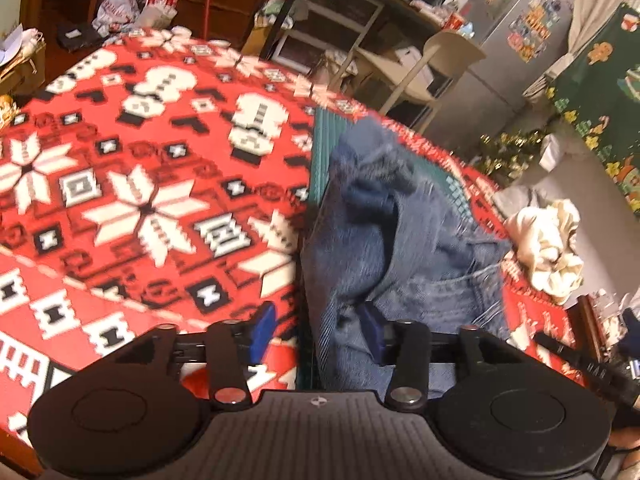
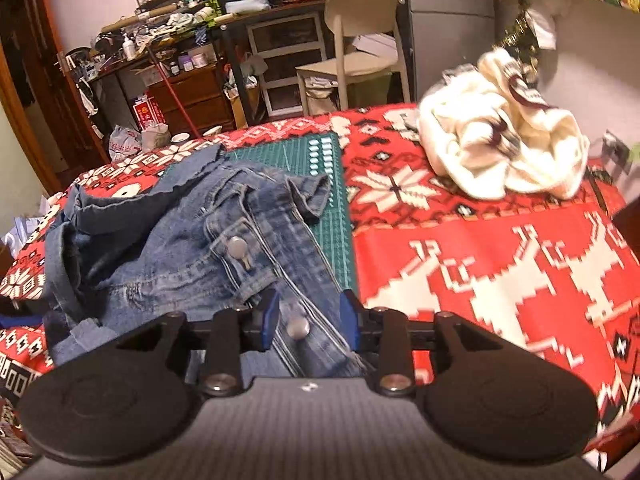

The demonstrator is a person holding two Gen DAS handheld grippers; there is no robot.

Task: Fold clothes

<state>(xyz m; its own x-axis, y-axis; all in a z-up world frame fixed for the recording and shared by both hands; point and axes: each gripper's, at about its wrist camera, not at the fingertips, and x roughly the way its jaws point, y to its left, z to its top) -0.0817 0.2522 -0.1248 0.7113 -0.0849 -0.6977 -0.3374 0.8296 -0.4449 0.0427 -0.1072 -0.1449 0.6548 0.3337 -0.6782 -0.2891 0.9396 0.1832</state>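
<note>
A cluttered room with shelves, drawers and a pale chair (image 2: 360,40) surrounds a table covered by a red cloth (image 1: 140,184) printed with white snowflake and blocky figure patterns. A green ribbed cutting mat (image 2: 320,184) lies on the cloth near the middle.

The denim jacket (image 2: 192,248) sits rumpled across the mat and the cloth, its stiff, faded blue weave bunched into ridges, the collar and a flapped chest pocket turned up, two round metal buttons showing along the placket. It looks dropped rather than laid out, probably so that it can be spread flat before any fold. To the far right a cream garment (image 2: 504,152), soft and thick with dark stripes, lies in a heap well apart, likely waiting its turn.

The right gripper (image 2: 308,320) hovers low over the near edge of the jacket, its blue fingers part way apart, straddling the button placket without pinching it. The left gripper (image 1: 316,326) stands at the jacket's left edge, fingers moderately wide: one pad over the red cloth, the other over denim, nothing clamped. Both seem placed to take new holds on the near hem, which is heavy enough to need a firm grip.
</note>
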